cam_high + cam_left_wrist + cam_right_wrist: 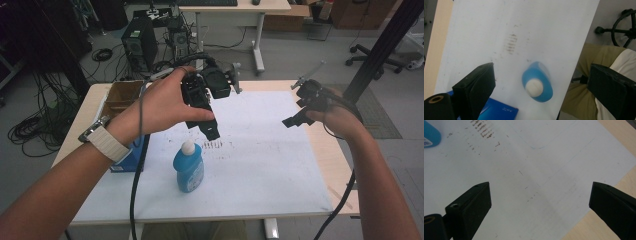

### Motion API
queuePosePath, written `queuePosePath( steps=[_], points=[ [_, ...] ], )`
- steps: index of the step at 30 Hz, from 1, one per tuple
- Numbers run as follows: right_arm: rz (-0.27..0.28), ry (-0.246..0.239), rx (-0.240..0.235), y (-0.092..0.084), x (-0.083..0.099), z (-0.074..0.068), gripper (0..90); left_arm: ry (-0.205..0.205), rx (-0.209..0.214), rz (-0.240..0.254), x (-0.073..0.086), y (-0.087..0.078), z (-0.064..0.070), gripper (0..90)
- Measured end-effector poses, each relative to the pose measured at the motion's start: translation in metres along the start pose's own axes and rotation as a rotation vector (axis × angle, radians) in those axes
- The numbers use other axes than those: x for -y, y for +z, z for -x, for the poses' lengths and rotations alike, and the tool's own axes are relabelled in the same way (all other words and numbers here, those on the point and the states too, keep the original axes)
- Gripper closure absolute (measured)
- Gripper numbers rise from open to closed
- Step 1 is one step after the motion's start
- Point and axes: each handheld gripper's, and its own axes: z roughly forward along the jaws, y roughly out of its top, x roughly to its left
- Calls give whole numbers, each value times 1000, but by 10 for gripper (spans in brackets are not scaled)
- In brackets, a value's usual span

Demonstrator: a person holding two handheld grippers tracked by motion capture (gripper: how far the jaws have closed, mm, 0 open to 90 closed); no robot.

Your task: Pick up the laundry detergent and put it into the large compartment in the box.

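Two bare forearms enter from the bottom of the high view, the left one wearing a pale wristband. Just ahead of them a blue bottle (189,170) with a white cap stands upright on the white sheet (270,165) that covers most of the table (327,152); what it holds cannot be told. In the left gripper view the bottle (537,82) appears from above, cap toward the camera, lying between the two black jaws but well below them, touched by neither. A blue box (131,156) rests at the sheet's left edge, just beside the bottle, and behind it an open cardboard box (120,97) sits at the table's far left corner, its contents not discernible.

Right of the bottle the sheet is bare apart from dark smudges (214,145), leaving broad room out to the wooden strip along the table's right edge. The bottle stands close to the near edge.

Above and just behind the bottle hangs the left gripper (212,131), hand wrapped over its body, jaws pointing down and spread wide with nothing in them. Farther right the right gripper (295,120) is held above the sheet, its jaws likewise spread wide over plain paper.
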Motion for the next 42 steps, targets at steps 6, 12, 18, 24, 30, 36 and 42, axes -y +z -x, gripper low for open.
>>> queuePosePath(
  steps=[6,12,18,24,30,36,42],
  points=[
    [4,-3,2,-1,0,-1,42,-53,-6,-10,3,-4,-2,84],
    [2,-6,-1,-2,0,-2,43,-99,-14,-12,7,-8,-2,88],
    [0,-14,-2,-1,-1,-3,45,-168,-17,-4,12,-10,-5,88],
    [1,-19,-3,-1,-2,-4,46,-236,2,-21,16,-9,-7,88],
    [2,-25,-5,0,-2,-4,46,-312,-9,-57,18,-5,-8,88],
    [-4,-29,-6,0,-2,-4,47,-361,-20,-73,22,-2,-11,109],
    [-2,-31,-8,1,-2,-5,47,-420,-26,-69,28,-1,-15,95]
  ],
)
